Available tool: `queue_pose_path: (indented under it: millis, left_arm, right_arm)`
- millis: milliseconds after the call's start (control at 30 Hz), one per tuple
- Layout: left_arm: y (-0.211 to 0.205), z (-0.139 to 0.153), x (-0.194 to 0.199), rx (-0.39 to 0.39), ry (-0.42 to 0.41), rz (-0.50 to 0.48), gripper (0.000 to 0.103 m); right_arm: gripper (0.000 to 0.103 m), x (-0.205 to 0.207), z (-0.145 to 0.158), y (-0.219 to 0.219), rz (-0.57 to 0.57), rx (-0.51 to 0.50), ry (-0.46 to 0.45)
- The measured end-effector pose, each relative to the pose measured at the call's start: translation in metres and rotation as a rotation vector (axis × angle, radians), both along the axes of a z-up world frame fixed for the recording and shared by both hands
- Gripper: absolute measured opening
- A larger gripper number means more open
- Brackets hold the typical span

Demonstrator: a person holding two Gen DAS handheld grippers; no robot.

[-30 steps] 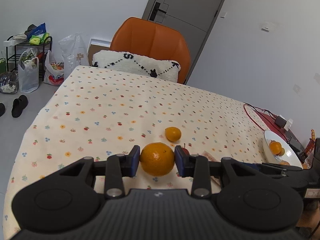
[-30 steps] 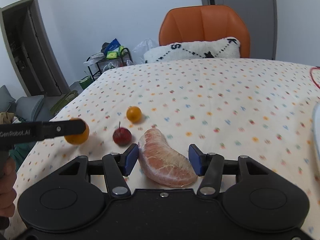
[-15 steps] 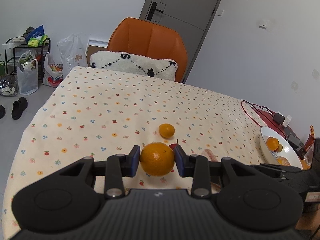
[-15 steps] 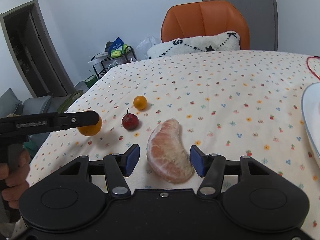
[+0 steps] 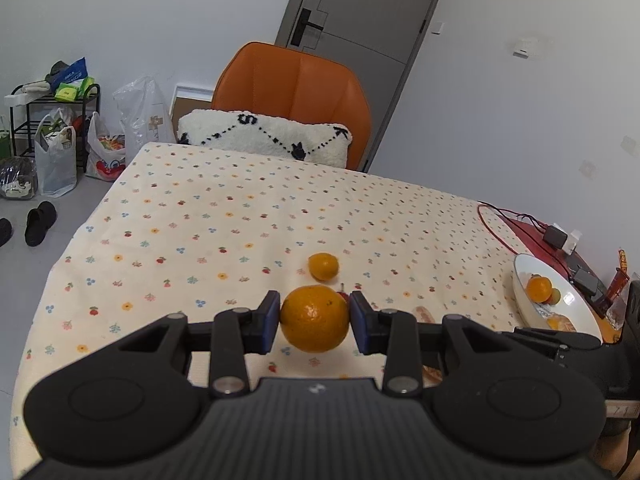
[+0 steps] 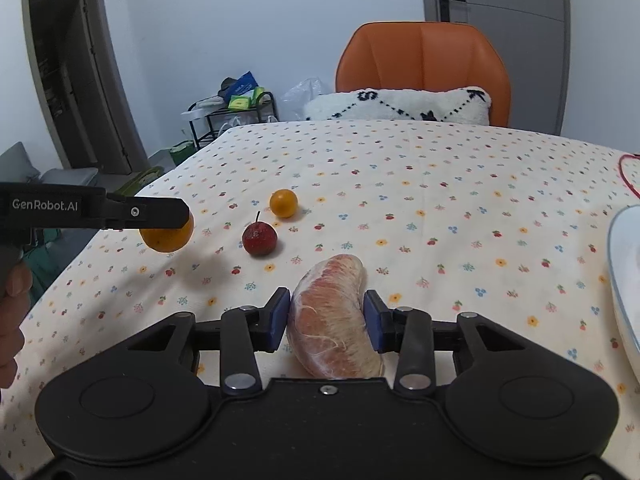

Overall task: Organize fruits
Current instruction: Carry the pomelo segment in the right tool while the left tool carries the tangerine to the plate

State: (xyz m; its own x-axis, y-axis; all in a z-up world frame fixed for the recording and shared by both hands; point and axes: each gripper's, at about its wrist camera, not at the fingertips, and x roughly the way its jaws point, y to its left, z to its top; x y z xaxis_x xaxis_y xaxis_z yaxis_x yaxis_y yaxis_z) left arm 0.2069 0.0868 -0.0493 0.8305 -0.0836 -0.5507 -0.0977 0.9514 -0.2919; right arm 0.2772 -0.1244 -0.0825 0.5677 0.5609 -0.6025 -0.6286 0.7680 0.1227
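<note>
The left gripper [image 5: 315,317] is clamping an orange [image 5: 315,319] above the tablecloth [image 5: 240,216]; only this view shows the plate's [image 5: 576,300] fruit. Only the right view shows the right gripper [image 6: 326,322] closing around a pomelo segment [image 6: 332,316].

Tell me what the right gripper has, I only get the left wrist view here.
Observer: The right gripper straddles a peeled pomelo segment lying on the tablecloth. Its jaws are closing, with a pad against each side of it.
Operator: Something red behind my orange?
Observer: A small red fruit with a stem. It sits on the cloth between the small orange and the segment, touching neither.
Operator: Is my orange clear of the cloth?
Observer: Yes. The orange hangs in the left gripper above the cloth, with its shadow underneath.
</note>
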Motion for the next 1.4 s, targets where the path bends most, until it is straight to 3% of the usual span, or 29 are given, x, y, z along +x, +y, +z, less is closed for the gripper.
queue_pose_path:
  millis: [533,1400]
  left_arm:
    - [-0.077,0.025,0.012,0.023,-0.060,-0.114,0.036]
    - [-0.196,0.029,0.063,0.057,-0.054,-0.268,0.036]
  right_arm:
    - [0.038,-0.009,0.040,-0.077,-0.113,0.093,-0.080]
    - [0.038,0.011,0.042,-0.205,-0.332,0.143,-0.109]
